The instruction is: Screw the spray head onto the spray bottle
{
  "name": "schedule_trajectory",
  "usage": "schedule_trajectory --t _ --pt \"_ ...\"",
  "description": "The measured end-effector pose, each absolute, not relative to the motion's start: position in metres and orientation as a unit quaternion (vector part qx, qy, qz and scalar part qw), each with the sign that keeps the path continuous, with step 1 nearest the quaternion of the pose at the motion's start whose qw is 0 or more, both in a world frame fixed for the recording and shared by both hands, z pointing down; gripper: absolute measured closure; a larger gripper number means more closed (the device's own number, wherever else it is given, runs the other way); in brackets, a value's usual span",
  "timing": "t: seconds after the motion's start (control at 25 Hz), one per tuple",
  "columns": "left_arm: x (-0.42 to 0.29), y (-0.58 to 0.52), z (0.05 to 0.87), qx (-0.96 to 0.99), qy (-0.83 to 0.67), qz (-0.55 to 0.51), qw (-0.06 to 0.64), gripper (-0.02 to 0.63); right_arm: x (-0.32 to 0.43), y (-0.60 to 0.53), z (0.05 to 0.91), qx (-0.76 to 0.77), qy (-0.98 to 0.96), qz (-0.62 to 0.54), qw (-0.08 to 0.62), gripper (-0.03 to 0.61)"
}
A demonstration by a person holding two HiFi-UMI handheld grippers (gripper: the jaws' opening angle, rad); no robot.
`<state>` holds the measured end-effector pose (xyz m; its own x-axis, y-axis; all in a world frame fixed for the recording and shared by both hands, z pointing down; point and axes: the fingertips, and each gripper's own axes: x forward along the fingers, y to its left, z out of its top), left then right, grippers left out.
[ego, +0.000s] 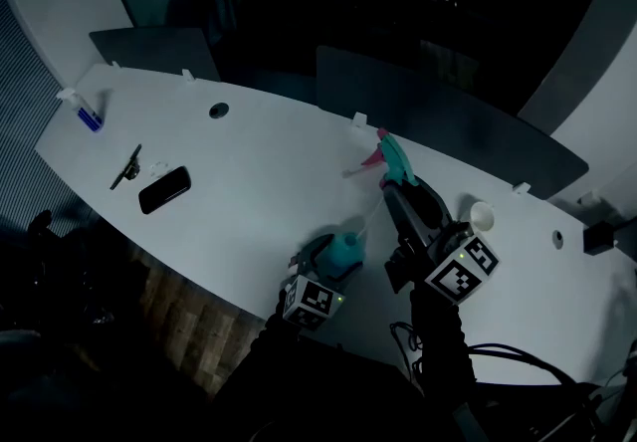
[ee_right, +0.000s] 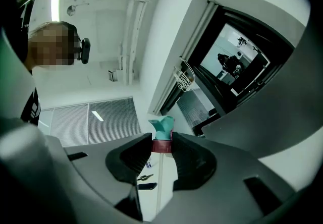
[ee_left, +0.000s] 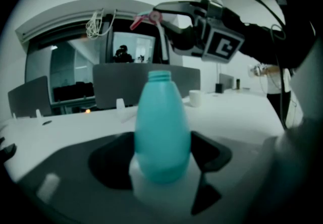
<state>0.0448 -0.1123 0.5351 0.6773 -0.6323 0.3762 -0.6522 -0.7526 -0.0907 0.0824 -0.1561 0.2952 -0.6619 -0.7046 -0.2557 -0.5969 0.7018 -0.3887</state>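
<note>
My left gripper (ego: 331, 261) is shut on the lower body of a teal spray bottle (ego: 345, 251), held upright at the table's near edge. In the left gripper view the bottle (ee_left: 161, 127) stands between the jaws with its threaded neck (ee_left: 160, 74) open. My right gripper (ego: 394, 193) is raised above and to the right of the bottle, shut on the spray head (ego: 396, 159). The head is teal with a pink trigger, and its thin dip tube (ego: 370, 216) hangs toward the bottle. In the right gripper view the jaws clamp the head's red collar (ee_right: 162, 146).
On the white curved table (ego: 259, 181) lie a black phone (ego: 164, 189) and a small dark tool (ego: 126, 167) at the left. A white cup (ego: 482, 216) stands at the right. Dark partition panels (ego: 418, 107) line the far edge. Cables (ego: 518, 360) trail near my right arm.
</note>
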Motion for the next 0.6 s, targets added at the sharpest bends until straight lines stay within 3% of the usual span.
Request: schedule_trajectory --t 0.6 --pt "0.039 -0.111 0.536 0.917 -0.348 0.193 0.031 0.262 0.026 -0.133 0.399 -0.316 0.938 -0.112 0.084 0.449"
